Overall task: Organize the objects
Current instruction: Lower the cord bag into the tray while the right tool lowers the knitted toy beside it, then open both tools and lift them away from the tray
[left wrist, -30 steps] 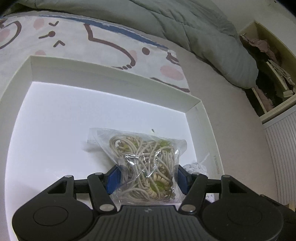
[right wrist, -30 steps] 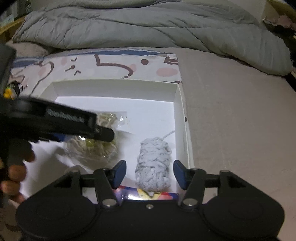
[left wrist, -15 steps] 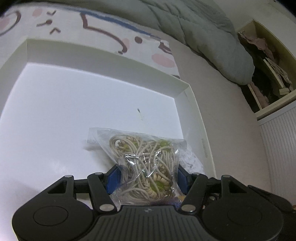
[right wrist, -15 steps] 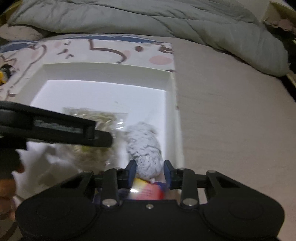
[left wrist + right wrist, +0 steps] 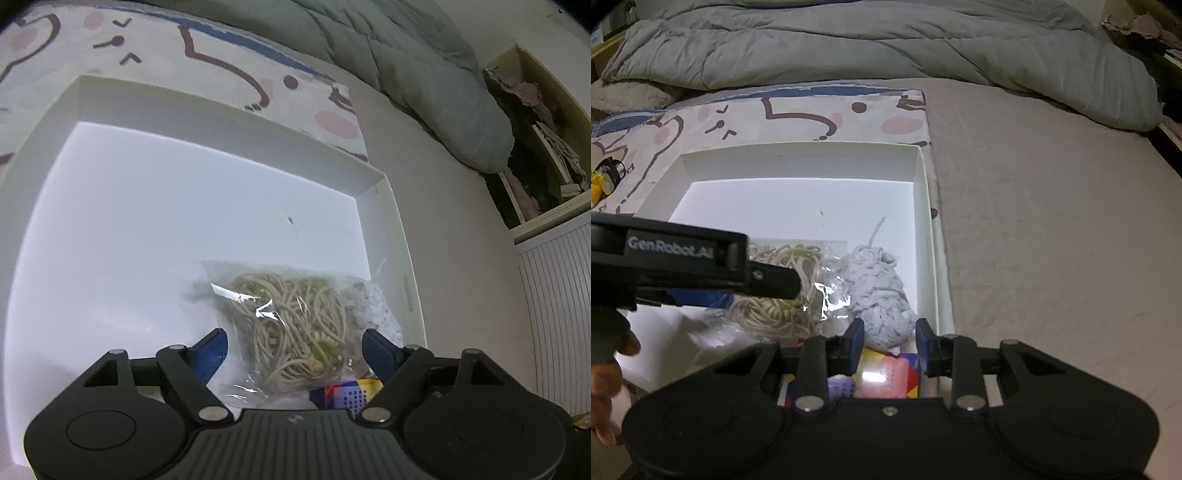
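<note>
A clear bag of beige cord (image 5: 295, 325) lies on the floor of the white box (image 5: 406, 280), near its right wall. My left gripper (image 5: 295, 350) straddles the bag; its jaws are opening and the blue pads stand clear of the plastic on both sides. Right beside the bag sits a grey-white yarn bundle (image 5: 879, 291), with my right gripper (image 5: 889, 341) shut on its near end. From the right wrist, the left gripper's near finger (image 5: 768, 278) crosses over the bag (image 5: 775, 314). A colourful packet (image 5: 886, 373) lies under the right gripper's jaws.
The box (image 5: 934, 258) rests on a bed with a cartoon-print sheet (image 5: 812, 110) and a grey duvet (image 5: 886, 44) behind. A yellow and black object (image 5: 602, 181) lies at far left. A hand (image 5: 605, 354) holds the left gripper. A shelf of clothes (image 5: 535, 129) stands at right.
The left gripper's jaws have spread away from the bag, which now lies loose in the box. The right gripper's jaws have closed onto the yarn bundle.
</note>
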